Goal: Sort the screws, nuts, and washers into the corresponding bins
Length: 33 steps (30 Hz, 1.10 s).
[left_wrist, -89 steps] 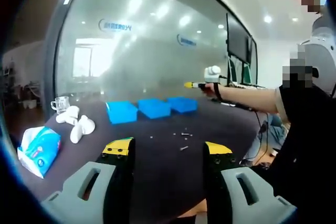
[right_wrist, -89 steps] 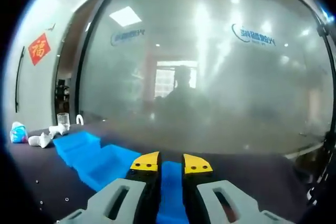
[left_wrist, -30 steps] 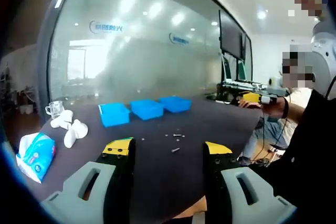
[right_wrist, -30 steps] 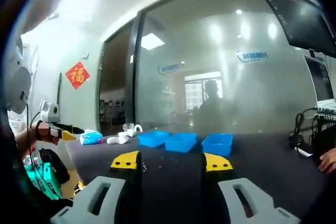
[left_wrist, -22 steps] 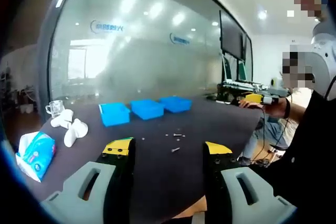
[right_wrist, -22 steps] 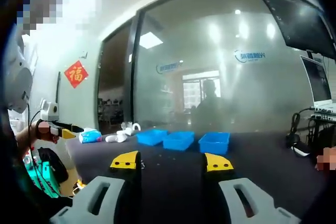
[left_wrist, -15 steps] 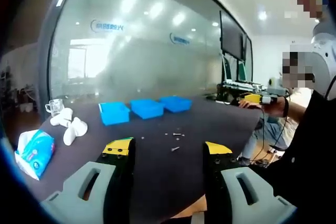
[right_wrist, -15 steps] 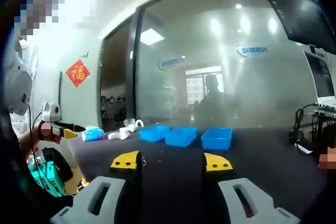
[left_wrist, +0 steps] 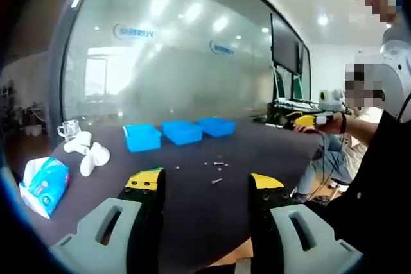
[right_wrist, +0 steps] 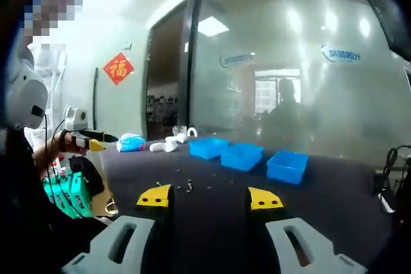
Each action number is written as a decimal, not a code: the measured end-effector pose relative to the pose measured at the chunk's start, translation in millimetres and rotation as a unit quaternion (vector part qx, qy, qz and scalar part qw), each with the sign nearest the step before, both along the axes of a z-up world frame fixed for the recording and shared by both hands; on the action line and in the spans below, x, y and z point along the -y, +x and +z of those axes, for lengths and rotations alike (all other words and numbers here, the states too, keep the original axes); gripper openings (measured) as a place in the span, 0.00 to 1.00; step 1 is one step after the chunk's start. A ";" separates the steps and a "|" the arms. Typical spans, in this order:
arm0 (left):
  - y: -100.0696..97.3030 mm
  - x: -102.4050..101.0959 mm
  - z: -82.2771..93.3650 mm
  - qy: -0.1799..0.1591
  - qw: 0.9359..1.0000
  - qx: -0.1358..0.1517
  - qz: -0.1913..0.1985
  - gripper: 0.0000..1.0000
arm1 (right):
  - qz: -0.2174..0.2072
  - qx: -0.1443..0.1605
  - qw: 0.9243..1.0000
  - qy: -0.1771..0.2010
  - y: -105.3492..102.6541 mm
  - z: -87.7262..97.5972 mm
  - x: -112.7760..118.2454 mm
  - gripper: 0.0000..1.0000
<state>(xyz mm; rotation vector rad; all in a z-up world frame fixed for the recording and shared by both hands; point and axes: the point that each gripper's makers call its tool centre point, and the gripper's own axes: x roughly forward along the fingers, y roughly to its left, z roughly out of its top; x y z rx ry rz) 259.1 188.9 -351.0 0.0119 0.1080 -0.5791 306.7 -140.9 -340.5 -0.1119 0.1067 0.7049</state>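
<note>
Swung leftward, the right gripper [right_wrist: 209,197] is held with jaws parted, like the left gripper [left_wrist: 204,181]. Scattered screws [left_wrist: 216,171] lie before three blue bins [left_wrist: 181,131]; a tissue pack [left_wrist: 42,185] is seen beside.

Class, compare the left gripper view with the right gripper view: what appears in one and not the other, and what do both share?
Left gripper view alone: a dark wall-mounted monitor and a clear glass cup that is easy to make out.

Right gripper view alone: a red diamond-shaped paper sign on the wall and a green crate by the table's edge.

Both: three blue plastic bins in a row on the dark table, small loose metal fasteners, a blue tissue packet, white lumpy objects, and the frosted glass wall. The left gripper and right gripper are open.
</note>
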 end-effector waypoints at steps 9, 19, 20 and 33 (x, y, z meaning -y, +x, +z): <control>0.9 -3.9 -2.6 -0.004 1.000 -0.002 0.004 0.51 | 0.064 -0.034 0.996 -0.059 13.7 -7.9 -27.4 0.40; 1.4 -6.0 -2.1 -0.009 1.000 -0.001 0.005 0.51 | 0.107 -0.096 0.986 -0.083 29.7 -13.5 -56.6 0.38; 0.9 -6.0 -2.7 -0.009 1.000 -0.002 0.005 0.51 | 0.110 -0.101 0.985 -0.092 31.3 -14.9 -58.6 0.38; -2.2 -12.8 -6.0 -0.016 1.000 -0.003 0.016 0.51 | 0.145 -0.144 0.960 -0.189 51.8 -32.0 -92.9 0.36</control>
